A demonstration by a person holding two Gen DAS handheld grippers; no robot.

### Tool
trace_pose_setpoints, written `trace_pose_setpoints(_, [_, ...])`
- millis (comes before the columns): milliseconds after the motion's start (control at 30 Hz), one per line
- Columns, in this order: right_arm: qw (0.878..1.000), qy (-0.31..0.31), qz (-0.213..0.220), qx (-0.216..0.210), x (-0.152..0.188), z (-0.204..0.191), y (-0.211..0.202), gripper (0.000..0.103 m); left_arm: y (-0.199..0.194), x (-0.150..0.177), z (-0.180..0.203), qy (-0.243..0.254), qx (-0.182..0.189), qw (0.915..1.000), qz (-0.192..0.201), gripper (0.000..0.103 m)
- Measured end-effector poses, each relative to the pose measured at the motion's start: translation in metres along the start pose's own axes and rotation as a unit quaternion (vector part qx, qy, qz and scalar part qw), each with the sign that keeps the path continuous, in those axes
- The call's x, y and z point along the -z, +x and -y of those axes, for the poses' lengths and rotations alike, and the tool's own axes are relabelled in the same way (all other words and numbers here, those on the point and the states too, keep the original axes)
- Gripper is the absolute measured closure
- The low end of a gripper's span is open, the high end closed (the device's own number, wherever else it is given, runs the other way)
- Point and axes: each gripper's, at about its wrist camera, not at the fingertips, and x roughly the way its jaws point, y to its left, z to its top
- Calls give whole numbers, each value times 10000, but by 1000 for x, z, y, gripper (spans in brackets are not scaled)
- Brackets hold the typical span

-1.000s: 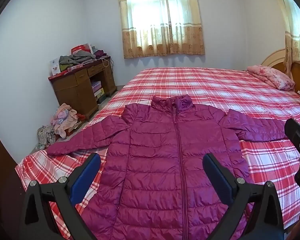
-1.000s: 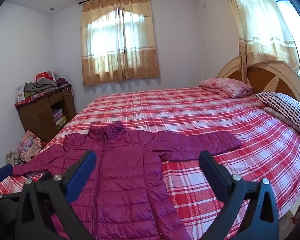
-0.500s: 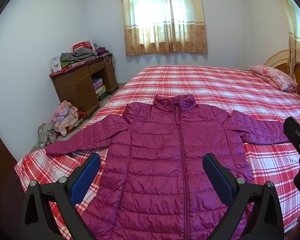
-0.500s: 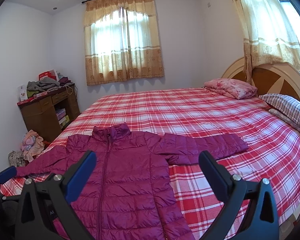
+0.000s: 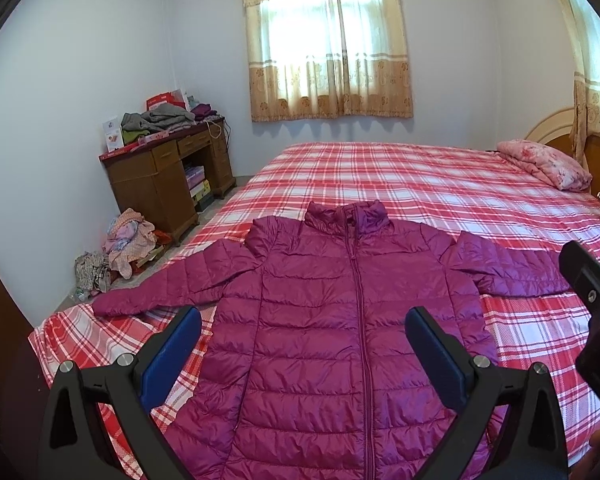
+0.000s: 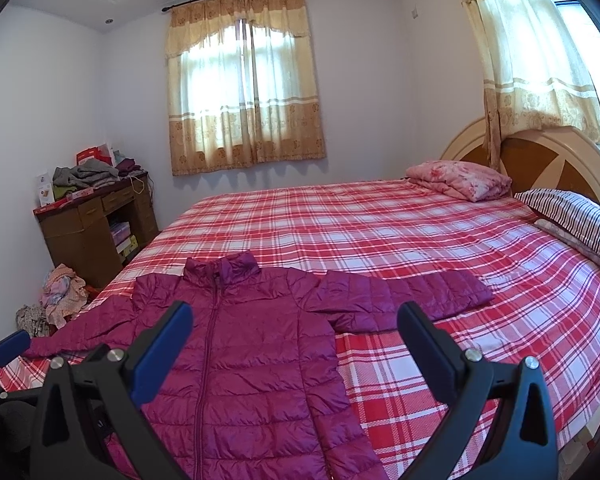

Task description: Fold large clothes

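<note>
A magenta quilted jacket (image 5: 324, 320) lies flat and zipped on the red plaid bed (image 5: 400, 176), collar toward the window, both sleeves spread out to the sides. My left gripper (image 5: 302, 344) hovers open above the jacket's lower body, holding nothing. In the right wrist view the same jacket (image 6: 252, 344) fills the lower left, its right sleeve (image 6: 412, 296) stretched across the bedspread (image 6: 380, 224). My right gripper (image 6: 294, 340) is open and empty, above the jacket's right side below that sleeve. The jacket's hem is hidden by the gripper bodies.
A wooden desk (image 5: 160, 176) piled with clothes stands at the left wall, with a heap of laundry (image 5: 124, 240) on the floor beside it. A folded pink quilt (image 6: 460, 178) and striped pillow (image 6: 572, 220) lie by the headboard (image 6: 548, 160). Curtained window (image 6: 244, 92) behind.
Both views have tilted up slightly, so the jacket sits lower in each frame. The jacket has not moved and both grippers stay open.
</note>
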Motion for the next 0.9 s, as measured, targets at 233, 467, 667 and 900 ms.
trace_pose_setpoints(233, [10000,65,5,16,0,3,-4,0,-8,1,4,18,125,9999,53,1])
trace_pose_setpoints(467, [10000,69,3,21,0,6,-6,0,-15,2,5,18,152,9998,105,1])
trace_pose_setpoints(667, [9999,-126,12,85,2,5,-9,0,-16,2,4,-16,159,9998,138,1])
trace_pose_setpoints(900, [9995,-254,-86,143,2,5,-4,0,-11,3,4,1,141,9999,71,1])
